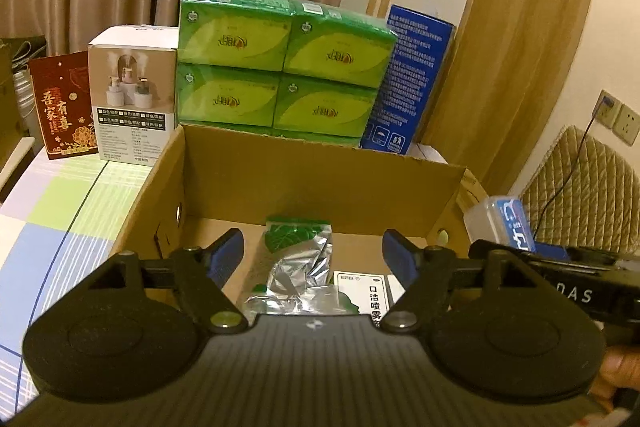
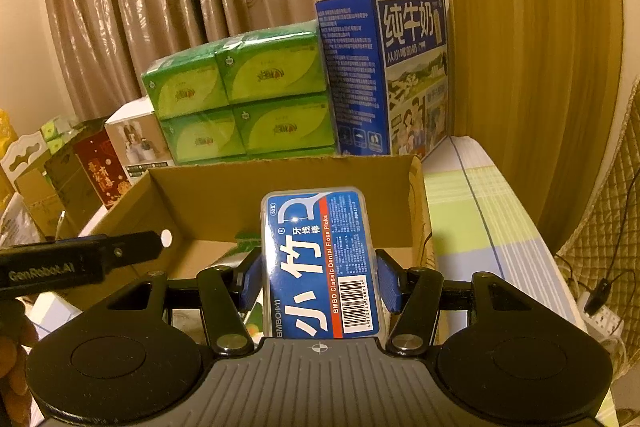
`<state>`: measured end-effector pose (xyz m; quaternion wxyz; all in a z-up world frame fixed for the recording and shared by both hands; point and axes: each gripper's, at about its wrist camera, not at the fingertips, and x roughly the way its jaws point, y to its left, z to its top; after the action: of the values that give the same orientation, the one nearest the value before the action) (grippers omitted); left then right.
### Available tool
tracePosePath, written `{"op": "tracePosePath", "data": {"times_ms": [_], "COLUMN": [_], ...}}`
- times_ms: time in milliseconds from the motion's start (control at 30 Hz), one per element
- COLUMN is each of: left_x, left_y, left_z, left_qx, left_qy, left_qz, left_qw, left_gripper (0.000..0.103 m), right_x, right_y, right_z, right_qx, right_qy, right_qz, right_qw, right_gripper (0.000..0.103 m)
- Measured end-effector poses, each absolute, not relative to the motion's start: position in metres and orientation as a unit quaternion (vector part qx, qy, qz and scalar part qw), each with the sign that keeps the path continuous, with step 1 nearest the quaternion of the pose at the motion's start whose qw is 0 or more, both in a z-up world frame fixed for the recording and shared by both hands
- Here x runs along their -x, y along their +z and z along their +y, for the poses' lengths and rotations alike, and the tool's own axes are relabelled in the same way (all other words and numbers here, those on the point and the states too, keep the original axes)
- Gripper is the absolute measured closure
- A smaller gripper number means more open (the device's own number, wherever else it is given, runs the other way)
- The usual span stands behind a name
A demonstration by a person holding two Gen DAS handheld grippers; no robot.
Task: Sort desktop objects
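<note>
Our right gripper (image 2: 318, 277) jaws clenched on floss box (image 2: 316, 263) above cardboard box (image 2: 280, 183); left gripper (image 1: 312, 255) jaws released, foil packet (image 1: 296, 259) at 12 o'clock.

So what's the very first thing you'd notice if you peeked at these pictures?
Probably the blue floss pick box, pinched in the right gripper over the open cardboard box. Next, the bright green tissue packs stacked behind it, beside a tall blue milk carton. The left gripper hangs open above a silvery leaf-printed pouch.

cardboard box (image 1: 320, 163): matt brown; foil pouch (image 1: 296, 267): crinkled, shiny; floss case (image 2: 318, 263): glossy clear plastic
</note>
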<state>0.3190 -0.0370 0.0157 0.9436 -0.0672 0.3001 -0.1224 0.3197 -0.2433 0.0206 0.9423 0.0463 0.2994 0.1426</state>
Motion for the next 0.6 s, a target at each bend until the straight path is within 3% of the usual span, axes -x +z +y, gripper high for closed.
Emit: {"op": "tracePosePath", "data": {"times_ms": [600], "left_x": [-0.3156], "left_y": [0.0126], "left_z": [-0.0349], "left_qx": [0.058], "left_qy": [-0.120], "left_qz": [0.306], "left_qw": [0.943], "left_gripper": [0.031], "right_x": [-0.3220], "right_y": [0.0193], "right_z": [-0.2385], "right_qx": [-0.056], "right_qy": [0.145], "right_qz": [0.303], "right_qw": [0.940], "right_gripper": [0.048]}}
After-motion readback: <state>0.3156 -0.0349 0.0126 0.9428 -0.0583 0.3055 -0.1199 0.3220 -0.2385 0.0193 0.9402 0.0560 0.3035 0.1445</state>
